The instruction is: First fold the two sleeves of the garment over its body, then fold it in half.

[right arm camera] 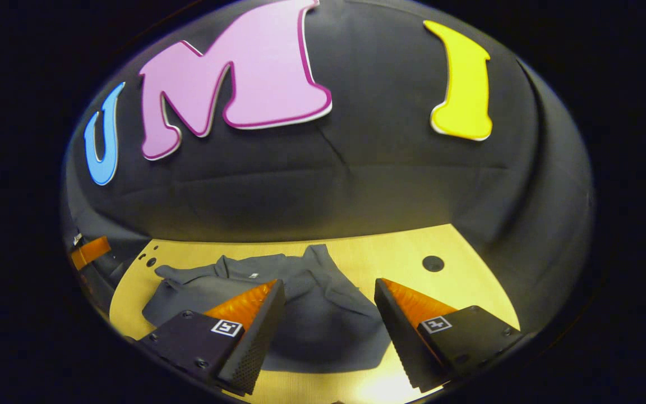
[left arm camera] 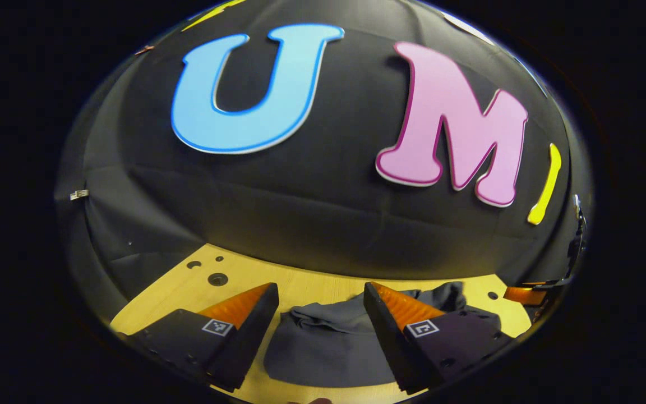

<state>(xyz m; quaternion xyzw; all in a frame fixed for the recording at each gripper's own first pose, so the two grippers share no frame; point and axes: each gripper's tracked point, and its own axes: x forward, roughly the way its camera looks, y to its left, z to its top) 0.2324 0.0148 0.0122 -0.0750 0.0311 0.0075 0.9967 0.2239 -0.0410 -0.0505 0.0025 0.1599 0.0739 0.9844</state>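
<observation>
- Left gripper view: the left gripper (left arm camera: 320,294) stood over the near part of the wooden table (left arm camera: 312,280), its two fingers spread wide apart and holding nothing.
- The dark grey garment (left arm camera: 323,342) lay flat on the table, seen through the gap between the fingers; neither fingertip appeared to touch the cloth, though contact could not be judged for certain.
- A bunched ridge of folds ran across the garment's far part, level with the fingertips. More of the cloth reached past the right-hand finger, toward the right side of the table.
- The garment's near edge curved round low in the view, with a strip of bare wood in front of it.
- Bare table lay to the left of the garment and beyond it, up to the booth wall; several round holes (left arm camera: 217,279) sat in the left far corner of the board.
- At the far right rim the other gripper (left arm camera: 525,294) showed in part; its state could not be told here.
- Right gripper view: the right gripper (right arm camera: 328,289) also had its fingers wide apart, with nothing between them.
- The garment (right arm camera: 323,320) lay between and beyond the fingers, spreading to the left behind the left-hand finger. One sleeve lay folded over the body, slanting up to a point near the middle of the table (right arm camera: 469,280).
- Open wood lay to the right of the garment, with one round hole (right arm camera: 433,263); a narrower band of wood ran between the garment's far edge and the wall.
- The garment's near hem lay straight, with bare board in front of it.
</observation>
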